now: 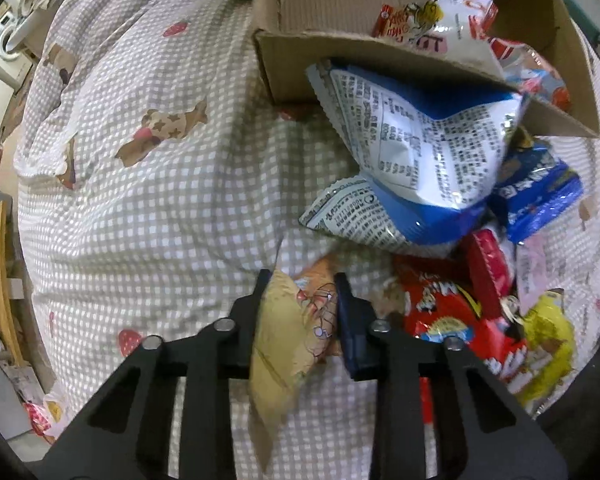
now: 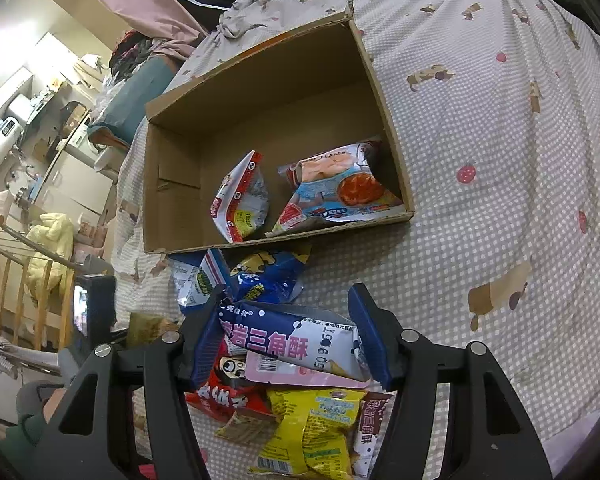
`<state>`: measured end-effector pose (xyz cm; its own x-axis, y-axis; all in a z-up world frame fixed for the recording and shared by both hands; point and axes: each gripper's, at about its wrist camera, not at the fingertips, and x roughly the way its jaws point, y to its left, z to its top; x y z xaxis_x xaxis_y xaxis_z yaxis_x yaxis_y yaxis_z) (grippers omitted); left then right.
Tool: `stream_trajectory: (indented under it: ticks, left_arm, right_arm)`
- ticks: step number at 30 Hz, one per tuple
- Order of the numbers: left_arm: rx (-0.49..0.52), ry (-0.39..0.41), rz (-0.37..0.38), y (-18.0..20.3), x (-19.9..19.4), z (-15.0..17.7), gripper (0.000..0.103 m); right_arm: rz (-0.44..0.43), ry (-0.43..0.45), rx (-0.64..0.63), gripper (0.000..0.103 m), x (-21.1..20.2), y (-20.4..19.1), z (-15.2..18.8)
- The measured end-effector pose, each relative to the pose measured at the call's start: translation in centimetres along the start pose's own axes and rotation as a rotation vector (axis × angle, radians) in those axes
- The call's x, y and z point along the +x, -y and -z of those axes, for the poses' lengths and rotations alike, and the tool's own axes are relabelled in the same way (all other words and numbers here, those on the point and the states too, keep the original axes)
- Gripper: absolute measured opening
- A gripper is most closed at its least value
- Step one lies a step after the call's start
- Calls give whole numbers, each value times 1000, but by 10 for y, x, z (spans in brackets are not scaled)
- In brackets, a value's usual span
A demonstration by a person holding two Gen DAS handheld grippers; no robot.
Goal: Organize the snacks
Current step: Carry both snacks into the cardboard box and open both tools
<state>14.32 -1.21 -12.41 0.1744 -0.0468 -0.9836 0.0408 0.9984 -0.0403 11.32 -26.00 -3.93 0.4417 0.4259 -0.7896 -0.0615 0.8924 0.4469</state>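
Observation:
My left gripper (image 1: 300,280) is shut on a tan snack packet (image 1: 292,328), held above the checked bedspread. My right gripper (image 2: 288,296) has its jaws around a dark blue and white snack bag (image 2: 296,344) that tops a pile of packets, among them a yellow bag (image 2: 312,424) and a red one (image 2: 220,392). An open cardboard box (image 2: 180,184) lies ahead with two packets (image 2: 242,196) (image 2: 336,188) inside. In the left wrist view the box (image 1: 268,60) is at top right, with a blue and white bag (image 1: 420,148) at its rim.
The checked bedspread (image 2: 500,160) spreads out to the right of the box. A blue bag (image 2: 260,276) lies between the pile and the box. A wooden rail (image 2: 40,280) and room clutter stand to the left of the bed.

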Motion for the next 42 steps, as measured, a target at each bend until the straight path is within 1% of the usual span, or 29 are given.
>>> stream_trajectory:
  ticks: [4, 5, 7, 14, 15, 17, 18, 19, 22, 27, 30, 38, 42]
  left_arm:
    - [-31, 7, 43, -10, -17, 9, 22]
    - [-33, 13, 47, -13, -23, 17, 22]
    - [-39, 29, 50, -18, -36, 21, 22]
    - [-53, 115, 69, -17, -73, 39, 22]
    - [-56, 125, 78, -19, -80, 51, 22]
    - [-66, 148, 90, -17, -88, 56, 22]
    - [-68, 159, 93, -29, -87, 54, 22]
    - [-70, 175, 93, -24, -91, 50, 22]
    - [-69, 244, 100, -26, -117, 42, 22]
    - [-63, 309, 120, -22, -141, 8, 22]
    - [-36, 349, 98, -14, -151, -7, 22]
    - [13, 380, 73, 1, -145, -50, 22]
    - [37, 364, 80, 15, -130, -73, 22]
  right_arm:
    - [-2, 3, 21, 63, -5, 6, 2]
    - [-2, 4, 23, 63, -6, 7, 3]
    - [-6, 10, 23, 63, -10, 6, 4]
    - [-37, 33, -4, 63, -20, -4, 9]
    - [-41, 35, -12, 63, -21, -6, 9]
    - [-52, 45, -18, 63, -25, -8, 9]
    - [-58, 49, -18, 63, -26, -8, 9]
    - [-67, 55, -17, 63, -28, -8, 9]
    - [-82, 86, -22, 63, -36, -10, 5]
    - [-89, 128, -42, 63, -43, -15, -7]
    - [-85, 137, -40, 63, -41, -15, -16]
    - [-76, 171, -51, 63, -35, -15, -44]
    - [-57, 172, -64, 63, -23, -15, -62]
